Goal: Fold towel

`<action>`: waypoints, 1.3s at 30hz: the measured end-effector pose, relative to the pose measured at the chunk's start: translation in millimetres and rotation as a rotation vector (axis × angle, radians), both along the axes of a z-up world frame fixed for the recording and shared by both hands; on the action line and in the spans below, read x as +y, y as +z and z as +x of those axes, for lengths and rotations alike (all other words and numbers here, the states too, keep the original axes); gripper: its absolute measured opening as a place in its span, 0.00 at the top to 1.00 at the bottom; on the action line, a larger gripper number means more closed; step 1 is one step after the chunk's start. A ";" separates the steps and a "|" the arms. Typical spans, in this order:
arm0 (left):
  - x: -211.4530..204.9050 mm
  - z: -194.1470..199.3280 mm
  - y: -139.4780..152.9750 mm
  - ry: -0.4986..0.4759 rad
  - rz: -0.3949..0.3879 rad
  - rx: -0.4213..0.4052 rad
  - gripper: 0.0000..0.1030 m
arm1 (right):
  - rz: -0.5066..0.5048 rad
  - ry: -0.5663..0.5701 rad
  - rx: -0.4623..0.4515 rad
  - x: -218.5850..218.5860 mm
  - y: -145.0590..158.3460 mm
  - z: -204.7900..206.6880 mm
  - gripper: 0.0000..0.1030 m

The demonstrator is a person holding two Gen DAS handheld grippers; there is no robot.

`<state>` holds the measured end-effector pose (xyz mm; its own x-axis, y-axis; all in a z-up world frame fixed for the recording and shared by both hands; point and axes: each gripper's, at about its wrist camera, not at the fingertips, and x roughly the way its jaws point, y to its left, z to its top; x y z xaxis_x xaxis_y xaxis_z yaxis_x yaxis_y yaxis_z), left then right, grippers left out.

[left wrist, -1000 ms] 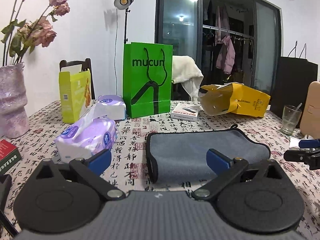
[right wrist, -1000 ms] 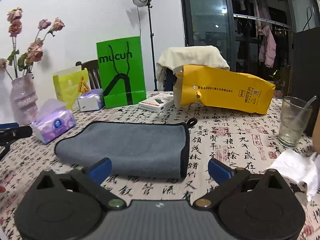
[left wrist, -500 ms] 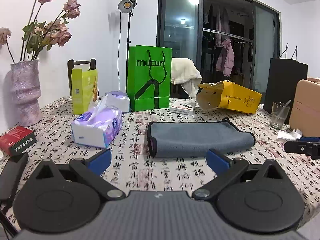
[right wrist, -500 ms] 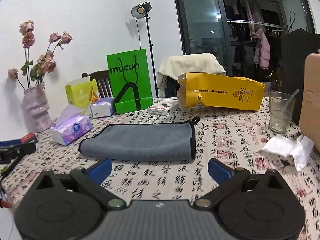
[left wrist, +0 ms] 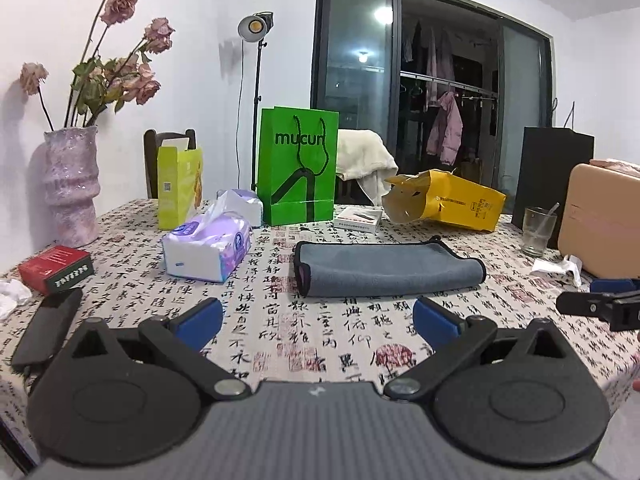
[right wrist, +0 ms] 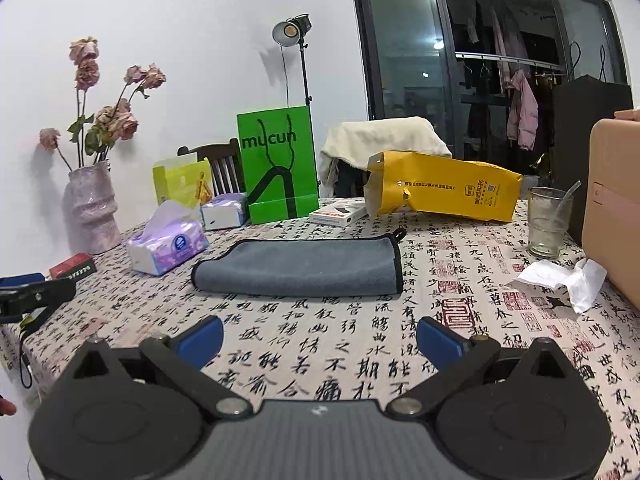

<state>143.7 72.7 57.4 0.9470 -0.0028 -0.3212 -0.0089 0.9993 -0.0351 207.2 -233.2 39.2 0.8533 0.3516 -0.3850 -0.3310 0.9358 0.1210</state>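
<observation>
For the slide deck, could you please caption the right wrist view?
Open right claw held back from the folded grey towel lying on the calligraphy-print tablecloth.

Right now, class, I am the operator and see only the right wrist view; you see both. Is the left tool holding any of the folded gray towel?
Observer: No. The left tool is open, with nothing between its pads, short of the towel.
Operator: Anything near it I might knock?
Observer: A flat black device lies at the table edge, near a red box.
Operator: Which end shows the towel's layers?
Observer: Its left end, where black-bound edges are stacked.
</observation>
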 end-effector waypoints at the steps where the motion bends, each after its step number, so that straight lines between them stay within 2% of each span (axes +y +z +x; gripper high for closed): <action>1: -0.1 -5.7 0.3 -0.002 0.007 -0.005 0.00 | -0.002 0.002 -0.003 1.0 0.7 -4.1 0.00; 15: -6.1 -43.9 5.3 0.015 0.040 -0.036 0.00 | -0.032 0.022 -0.059 10.4 7.7 -56.7 0.00; 20: -13.3 -60.3 -1.3 0.012 0.025 -0.036 0.00 | -0.078 0.033 -0.093 12.2 6.9 -82.6 0.00; 29: -32.2 -85.6 -10.3 -0.011 0.057 -0.081 0.00 | -0.119 0.031 -0.105 12.1 -2.0 -110.1 0.00; 39: -35.8 -114.4 -32.3 -0.021 0.015 -0.069 0.00 | -0.099 0.037 -0.128 13.5 -10.1 -139.0 0.00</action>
<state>29.4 37.0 25.1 0.9665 -0.0191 -0.2558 0.0144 0.9997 -0.0201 68.3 -219.7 29.1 0.8846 0.3497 -0.3086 -0.3726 0.9278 -0.0167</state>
